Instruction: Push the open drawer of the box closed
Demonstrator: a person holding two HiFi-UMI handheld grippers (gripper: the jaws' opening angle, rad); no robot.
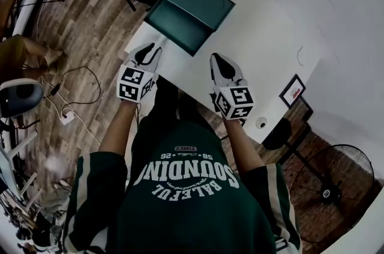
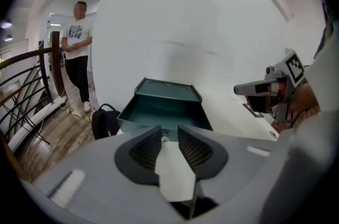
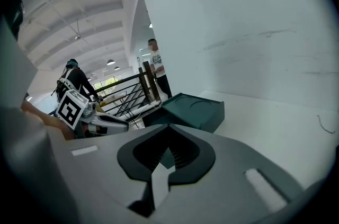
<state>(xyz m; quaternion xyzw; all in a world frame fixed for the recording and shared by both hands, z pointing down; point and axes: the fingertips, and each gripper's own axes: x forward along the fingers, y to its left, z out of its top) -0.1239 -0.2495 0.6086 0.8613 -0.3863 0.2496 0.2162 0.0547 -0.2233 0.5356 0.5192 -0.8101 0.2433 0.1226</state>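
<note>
Evidently poised to push — left gripper [image 1: 155, 52], jaws slightly apart, and right gripper [image 1: 217, 59], jaws together, hover empty near the open drawer [image 1: 177, 24].

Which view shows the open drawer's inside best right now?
Left gripper view: the drawer faces it, interior visible. Head view shows the drawer from above; right gripper view mostly shows the box side-on.
</note>
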